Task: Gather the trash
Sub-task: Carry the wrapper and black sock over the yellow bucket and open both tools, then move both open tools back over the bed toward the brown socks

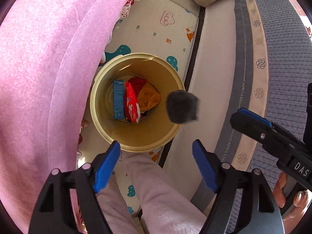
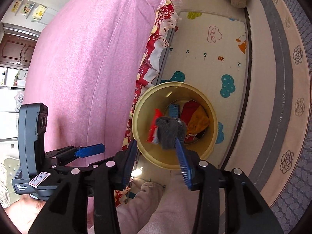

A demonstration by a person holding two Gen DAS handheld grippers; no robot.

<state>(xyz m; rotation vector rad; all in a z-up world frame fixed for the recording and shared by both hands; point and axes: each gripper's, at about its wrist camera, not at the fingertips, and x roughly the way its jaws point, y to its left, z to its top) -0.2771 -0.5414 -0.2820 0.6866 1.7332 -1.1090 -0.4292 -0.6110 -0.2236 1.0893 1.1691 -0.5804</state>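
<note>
A yellow bin (image 1: 156,138) (image 2: 156,97) stands on the play mat. Inside it lie a blue box (image 1: 118,99) (image 2: 173,110), a red wrapper (image 1: 132,105) (image 2: 156,117) and an orange bag (image 1: 149,97) (image 2: 198,122). A grey fuzzy wad (image 1: 182,106) (image 2: 168,134) hangs in the air over the bin's rim, free of both grippers. My left gripper (image 1: 156,152) is open above the bin's near edge, with nothing between its fingers. My right gripper (image 2: 156,142) is open too, and the wad is just past its right fingertip (image 2: 178,146).
A pink blanket (image 1: 48,78) (image 2: 87,58) on a bed rises at the left. A patterned play mat (image 1: 156,29) (image 2: 204,58) covers the floor. A grey quilted mattress (image 1: 282,58) (image 2: 282,78) curves along the right. The person's legs in pink trousers (image 1: 156,195) (image 2: 156,204) are below the grippers.
</note>
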